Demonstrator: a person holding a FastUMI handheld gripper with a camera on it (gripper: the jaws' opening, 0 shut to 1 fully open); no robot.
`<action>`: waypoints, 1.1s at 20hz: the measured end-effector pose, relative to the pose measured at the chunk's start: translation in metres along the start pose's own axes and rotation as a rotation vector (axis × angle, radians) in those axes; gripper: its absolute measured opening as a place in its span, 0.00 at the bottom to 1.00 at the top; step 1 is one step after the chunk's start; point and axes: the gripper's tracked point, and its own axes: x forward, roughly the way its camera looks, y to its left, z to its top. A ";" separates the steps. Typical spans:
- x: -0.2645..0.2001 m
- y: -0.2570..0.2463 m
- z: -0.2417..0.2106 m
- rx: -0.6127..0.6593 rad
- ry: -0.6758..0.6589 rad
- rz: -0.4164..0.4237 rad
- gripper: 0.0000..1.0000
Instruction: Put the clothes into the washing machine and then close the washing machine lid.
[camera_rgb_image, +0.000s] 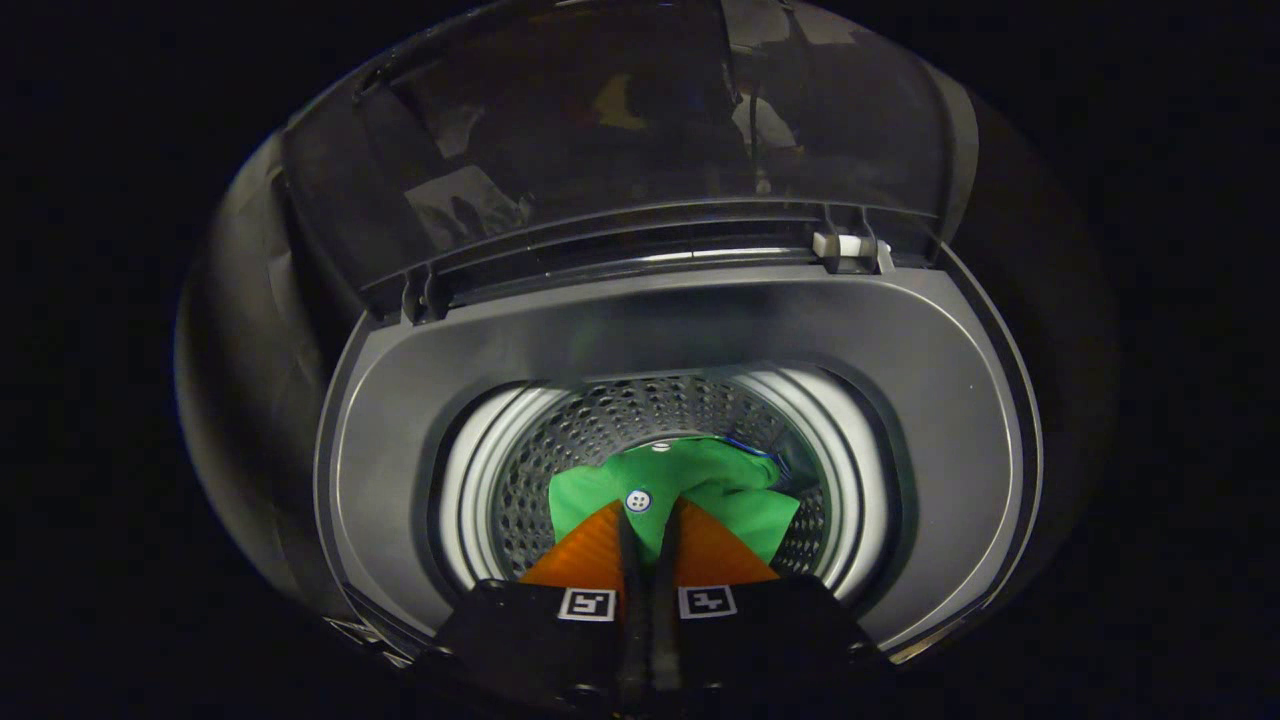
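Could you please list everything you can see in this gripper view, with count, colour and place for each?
washing machine: one, dark grey top surround, below and ahead of the tool, its opening facing the camera.
lid: one, dark see-through, raised open behind the opening, hinged at the far edge.
drum: one, silvery metal with many holes, ringed by a white collar, inside the opening.
garment: one, green with a white button, hanging inside the drum at the fingertips.
latch piece: one, white, on the lid's hinge edge, far side of the opening.
tool: one, two fingers close together and pinching the green cloth, reaching down into the drum.
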 end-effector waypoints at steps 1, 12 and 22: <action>0.000 -0.002 -0.002 -0.002 0.005 -0.005 0.11; -0.010 -0.006 -0.009 -0.052 0.016 -0.029 1.00; -0.084 0.026 0.038 -0.068 -0.195 0.036 1.00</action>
